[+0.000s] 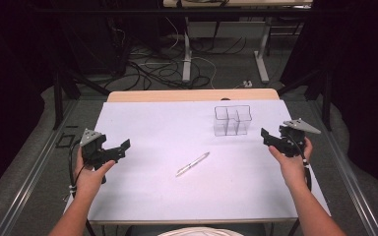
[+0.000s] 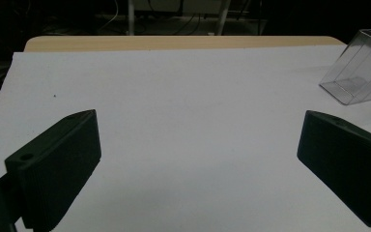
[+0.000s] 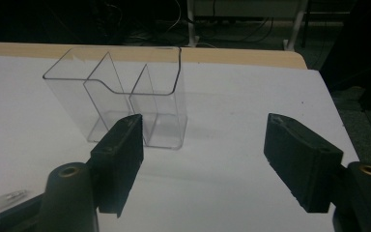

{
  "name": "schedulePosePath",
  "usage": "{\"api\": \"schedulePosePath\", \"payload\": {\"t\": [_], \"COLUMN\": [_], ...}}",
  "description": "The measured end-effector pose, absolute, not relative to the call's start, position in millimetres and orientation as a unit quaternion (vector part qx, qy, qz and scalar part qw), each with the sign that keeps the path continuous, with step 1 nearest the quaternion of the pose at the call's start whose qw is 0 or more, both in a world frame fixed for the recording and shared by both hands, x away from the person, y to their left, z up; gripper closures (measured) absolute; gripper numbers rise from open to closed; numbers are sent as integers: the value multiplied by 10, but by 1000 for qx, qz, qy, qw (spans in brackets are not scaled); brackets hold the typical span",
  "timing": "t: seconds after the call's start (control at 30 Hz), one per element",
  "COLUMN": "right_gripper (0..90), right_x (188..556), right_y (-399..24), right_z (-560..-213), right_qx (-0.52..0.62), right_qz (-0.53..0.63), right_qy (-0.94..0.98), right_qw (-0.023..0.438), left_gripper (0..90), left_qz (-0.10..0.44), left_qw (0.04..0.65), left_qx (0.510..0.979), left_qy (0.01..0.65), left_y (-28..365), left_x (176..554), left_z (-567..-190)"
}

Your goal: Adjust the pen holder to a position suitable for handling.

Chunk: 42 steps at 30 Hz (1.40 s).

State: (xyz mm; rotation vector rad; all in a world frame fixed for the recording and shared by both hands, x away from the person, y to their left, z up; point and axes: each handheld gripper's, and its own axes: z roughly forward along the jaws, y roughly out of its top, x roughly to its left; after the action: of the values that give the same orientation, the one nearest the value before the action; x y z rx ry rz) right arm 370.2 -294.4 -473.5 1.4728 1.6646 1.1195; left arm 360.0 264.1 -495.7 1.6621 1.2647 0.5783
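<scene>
A silver pen (image 1: 193, 164) lies slanted near the middle of the white table (image 1: 162, 196). Behind it to the right stands a clear plastic organiser (image 1: 232, 119) with several upright compartments. My left gripper (image 1: 119, 150) hovers over the table's left edge, open, and between its jaws (image 2: 198, 145) there is bare table only. At the right edge my right gripper (image 1: 270, 140) is open too, pointing toward the organiser (image 3: 121, 96), which stands a little beyond its jaws (image 3: 203, 145). The pen's tip (image 3: 5, 199) shows at the lower left of the right gripper view. The organiser's corner (image 2: 360, 67) appears at the far right of the left gripper view.
The table's wooden back edge (image 1: 192, 95) runs behind the white sheet. Beyond it are desk legs (image 1: 187, 54) and loose cables (image 1: 152, 69) on a grey floor. Dark frame posts (image 1: 57, 93) stand on either side.
</scene>
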Motion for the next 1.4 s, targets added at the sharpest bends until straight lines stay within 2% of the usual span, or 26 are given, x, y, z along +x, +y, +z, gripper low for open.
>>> {"api": "schedulePosePath", "payload": {"t": [0.4, 0.7, 1.1, 1.13, 1.23, 1.4], "right_gripper": [449, 603, 796, 844, 900, 900], "right_x": [4026, 4307, 4584, 4625, 4678, 4757], "right_y": [-2858, -2755, -2733, -2731, -2737, -2735], "right_z": [-4447, -4354, -4459, -4503, -4555, -4631], "right_qx": [555, 558, 569, 574, 573, 574], "right_qz": [409, 387, 363, 363, 365, 366], "right_qy": [652, 662, 670, 669, 673, 674], "right_qw": [314, 318, 309, 302, 293, 285], "left_gripper": [15, 16, 19, 19, 19, 20], "left_qz": [235, 233, 232, 232, 232, 231], "left_qw": [468, 468, 465, 465, 465, 465], "left_qx": [679, 679, 681, 682, 682, 680], "left_qy": [515, 515, 515, 515, 515, 517], "left_y": [2638, 2638, 2635, 2635, 2636, 2643], "left_x": [3604, 3609, 3614, 3614, 3615, 3617], "left_z": [-4958, -4966, -4971, -4971, -4972, -4974]}}
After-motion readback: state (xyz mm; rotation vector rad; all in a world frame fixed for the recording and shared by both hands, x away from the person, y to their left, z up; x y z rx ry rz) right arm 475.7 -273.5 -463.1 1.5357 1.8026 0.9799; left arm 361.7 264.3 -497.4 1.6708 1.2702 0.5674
